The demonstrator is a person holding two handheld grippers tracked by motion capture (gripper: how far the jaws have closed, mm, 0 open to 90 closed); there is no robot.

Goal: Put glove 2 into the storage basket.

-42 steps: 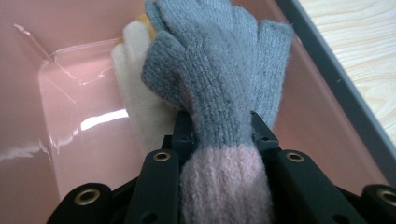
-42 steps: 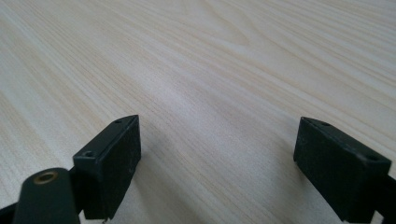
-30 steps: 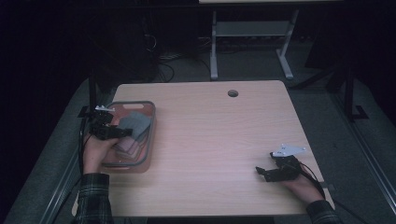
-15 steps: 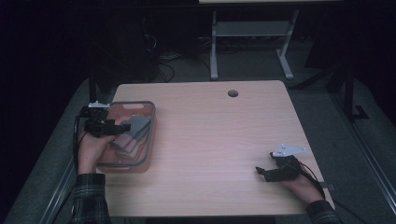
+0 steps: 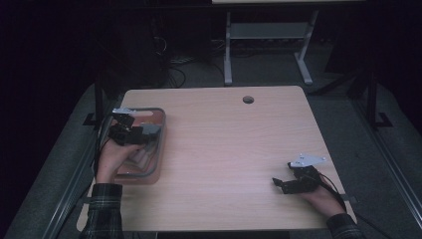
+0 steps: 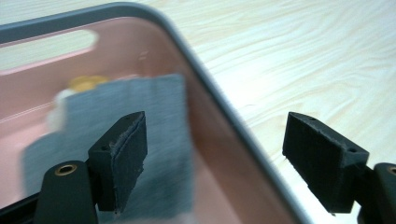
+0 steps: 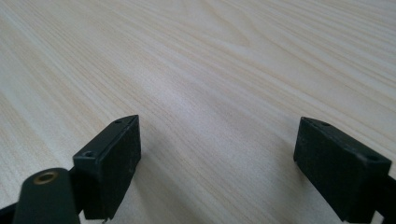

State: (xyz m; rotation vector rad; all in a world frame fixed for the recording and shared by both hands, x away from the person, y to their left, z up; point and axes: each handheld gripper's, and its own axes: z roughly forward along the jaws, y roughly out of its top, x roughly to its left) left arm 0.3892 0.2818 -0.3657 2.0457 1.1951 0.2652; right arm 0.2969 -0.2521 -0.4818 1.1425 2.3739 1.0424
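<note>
Left gripper (image 5: 142, 133) over the pink bin (image 5: 160, 144) at table's (image 5: 224, 149) 9 o'clock; jaws have just been opening, now wide, nothing between them. Grey cloth (image 6: 135, 144) lies inside the bin. Right gripper (image 5: 279, 184) at 4 o'clock, jaws spread, nothing held.

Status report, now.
Left gripper open, just released, at tray rim. Grey cloth in tray. Right gripper open over table. Nothing blocking.

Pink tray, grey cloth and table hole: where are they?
Pink tray (image 5: 160, 149), high view, its grey right rim.
Grey cloth (image 6: 159, 121), left gripper view, its flat middle.
Table hole (image 5: 248, 99), high view, its centre.
</note>
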